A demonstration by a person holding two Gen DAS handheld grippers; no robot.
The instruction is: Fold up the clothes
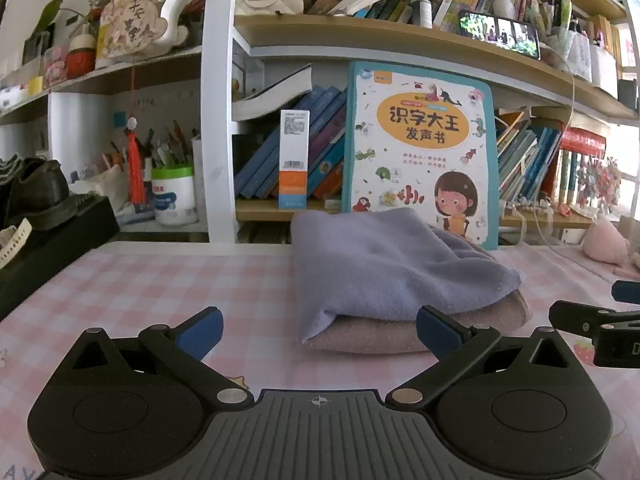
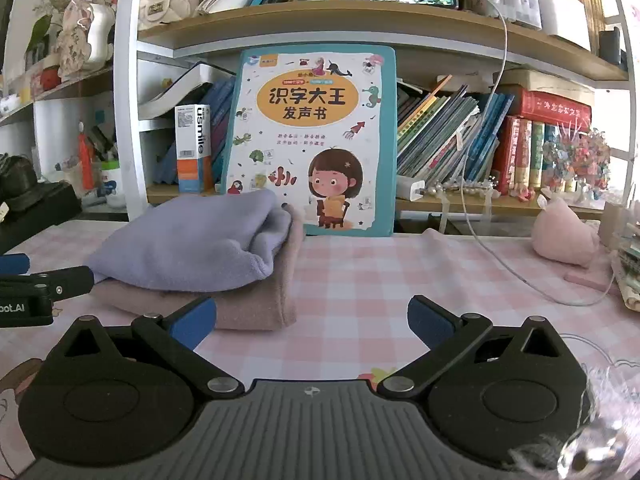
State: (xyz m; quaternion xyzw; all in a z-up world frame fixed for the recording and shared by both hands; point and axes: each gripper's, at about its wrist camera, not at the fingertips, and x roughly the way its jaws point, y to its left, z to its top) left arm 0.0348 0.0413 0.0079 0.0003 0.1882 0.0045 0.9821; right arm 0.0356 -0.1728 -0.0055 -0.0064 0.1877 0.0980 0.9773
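A folded lavender cloth [image 1: 384,268] lies on top of a folded dusty-pink cloth [image 1: 400,332] on the pink checked tablecloth [image 1: 160,280]. My left gripper [image 1: 320,330] is open and empty, just in front of the stack's near left. The right gripper's fingers [image 1: 580,320] show at the right edge of that view. In the right wrist view the lavender cloth [image 2: 192,244] and pink cloth [image 2: 256,304] sit to the front left. My right gripper [image 2: 312,318] is open and empty, its left pad near the pink cloth's front edge.
A large children's book [image 1: 420,152] stands upright behind the stack against a crowded bookshelf [image 1: 400,36]. A dark box with shoes [image 1: 44,220] sits at the left. A pink plush [image 2: 564,232], a white cable [image 2: 500,264] and a paper stack [image 2: 628,264] lie at the right.
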